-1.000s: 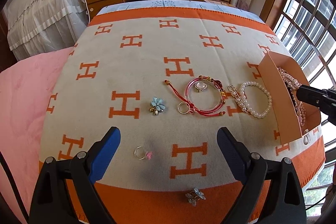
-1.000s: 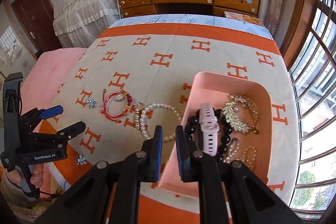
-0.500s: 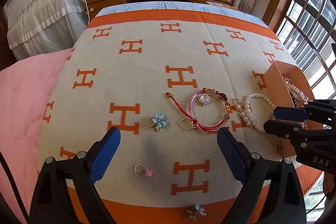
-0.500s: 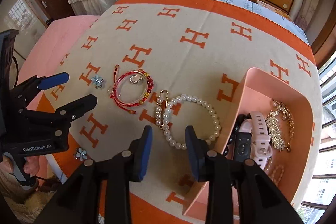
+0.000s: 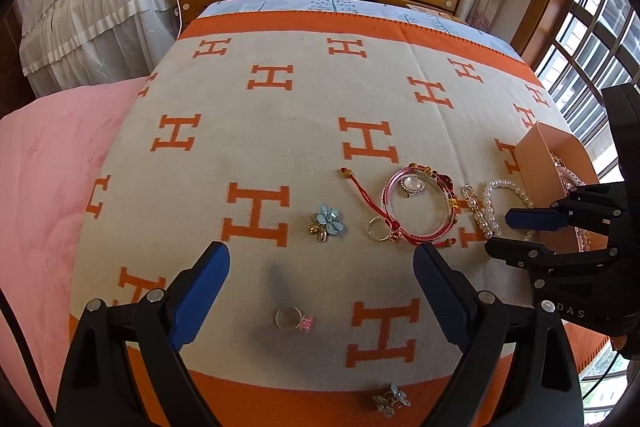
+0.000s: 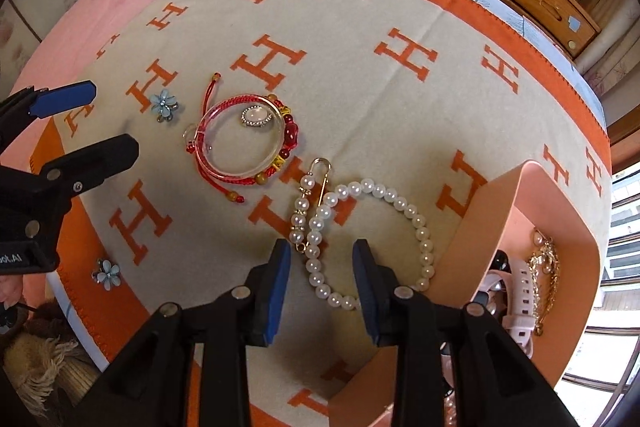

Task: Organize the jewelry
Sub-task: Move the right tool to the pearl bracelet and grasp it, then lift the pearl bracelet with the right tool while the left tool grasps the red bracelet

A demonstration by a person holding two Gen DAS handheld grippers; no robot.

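Moved: right gripper (image 6: 322,267) has swung down from the pink box (image 6: 532,187) to the pearl bracelet (image 6: 400,205), fingers parted astride its near beads.
Left gripper (image 5: 320,291): fingers spread wide, empty, above a pink-stone ring (image 5: 294,319).
Blanket (image 5: 280,107): bracelet lies flat, just beside the box.
Beyond: red cord bracelet (image 6: 244,143), blue flower clip (image 6: 163,105).

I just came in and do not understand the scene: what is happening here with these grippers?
A person is sorting jewelry on a blanket-covered bed into a pink box. The right gripper, open, straddles the pearl bracelet beside the box. The left gripper, open and empty, hovers above a small ring. Nothing is gripped yet.
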